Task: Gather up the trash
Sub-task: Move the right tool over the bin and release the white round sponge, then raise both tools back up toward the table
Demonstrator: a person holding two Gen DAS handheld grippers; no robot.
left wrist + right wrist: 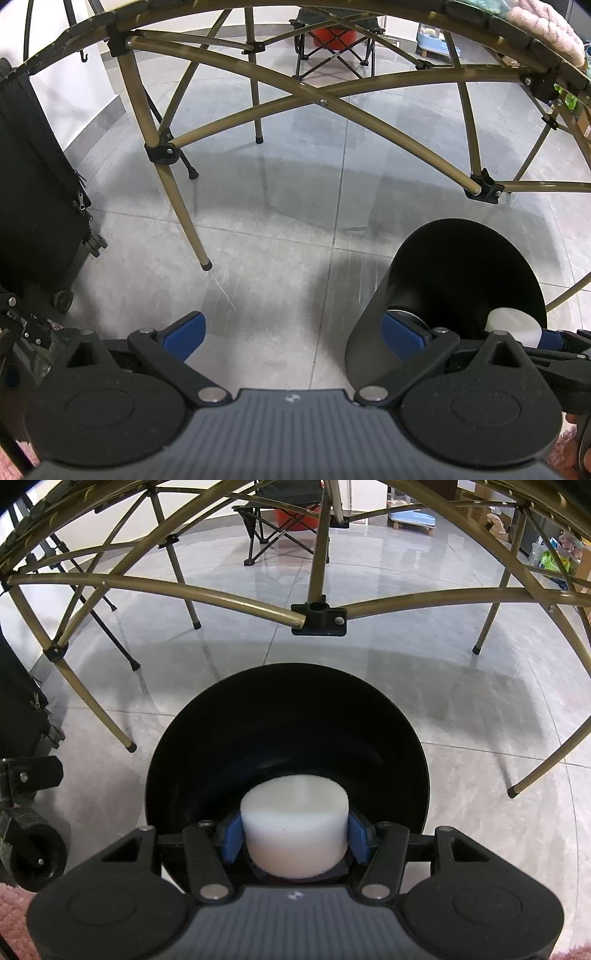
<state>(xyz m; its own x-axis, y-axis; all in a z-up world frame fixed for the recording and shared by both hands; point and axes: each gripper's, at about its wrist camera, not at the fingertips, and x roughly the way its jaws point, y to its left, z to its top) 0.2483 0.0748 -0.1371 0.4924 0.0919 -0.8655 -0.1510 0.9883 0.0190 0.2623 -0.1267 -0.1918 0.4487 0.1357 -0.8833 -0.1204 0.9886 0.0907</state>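
Left hand-held gripper (293, 334) gapes; right hand-held gripper (294, 834) is clamped, angled down.

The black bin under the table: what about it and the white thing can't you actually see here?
- Bin bottom: right wrist view, hidden by the white cylinder and the right gripper.
- Cylinder's underside: right wrist view, covered by the gripper body.
- Bin's right side: left wrist view, hidden behind the left gripper.
- Items on the table top: both views, cut off by the upper edge.
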